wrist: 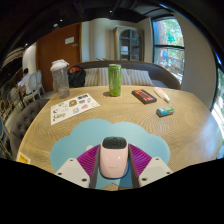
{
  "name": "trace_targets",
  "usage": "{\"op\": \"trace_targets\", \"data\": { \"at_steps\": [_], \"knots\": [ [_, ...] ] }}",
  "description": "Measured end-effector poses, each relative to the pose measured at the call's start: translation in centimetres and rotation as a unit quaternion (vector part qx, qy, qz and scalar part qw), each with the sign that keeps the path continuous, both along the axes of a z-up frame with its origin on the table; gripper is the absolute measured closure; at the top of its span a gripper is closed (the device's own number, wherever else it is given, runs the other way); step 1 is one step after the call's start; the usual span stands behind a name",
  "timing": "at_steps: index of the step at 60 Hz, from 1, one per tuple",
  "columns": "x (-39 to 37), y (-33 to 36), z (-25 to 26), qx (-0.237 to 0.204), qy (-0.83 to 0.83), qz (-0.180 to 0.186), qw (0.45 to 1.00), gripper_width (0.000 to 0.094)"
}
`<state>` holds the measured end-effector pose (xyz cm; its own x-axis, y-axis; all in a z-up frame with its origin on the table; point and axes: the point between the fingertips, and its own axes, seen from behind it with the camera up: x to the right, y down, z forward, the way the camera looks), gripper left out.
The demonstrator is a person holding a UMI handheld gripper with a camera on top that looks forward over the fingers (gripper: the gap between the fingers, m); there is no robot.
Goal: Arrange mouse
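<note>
A white and pink mouse (113, 153) with a dark front end sits between my fingers, over a light blue, cloud-shaped mouse mat (100, 130) on the round wooden table (170, 135). My gripper (113, 166) is shut on the mouse, with both fingers pressing on its sides. The magenta pads (86, 158) flare out at either side of it. I cannot tell whether the mouse rests on the mat or hangs just above it.
Beyond the mat lie a printed sheet (75, 105), a clear bottle with a grey lid (60, 77), a green tumbler (115, 79), a dark flat box (144, 96) and a small teal thing (165, 111). A sofa (140, 72) stands behind the table.
</note>
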<state>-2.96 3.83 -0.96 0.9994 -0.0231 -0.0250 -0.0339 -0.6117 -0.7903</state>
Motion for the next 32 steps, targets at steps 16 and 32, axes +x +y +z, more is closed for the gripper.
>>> {"op": "trace_targets", "data": {
  "at_steps": [16, 32],
  "knots": [
    [-0.4, -2.6, 3.7, 0.026, 0.039, 0.04, 0.998, 0.0091],
    [4.6, -11.2, 6.2, 0.05, 0.052, 0.059, 0.996, 0.0096]
  ]
}}
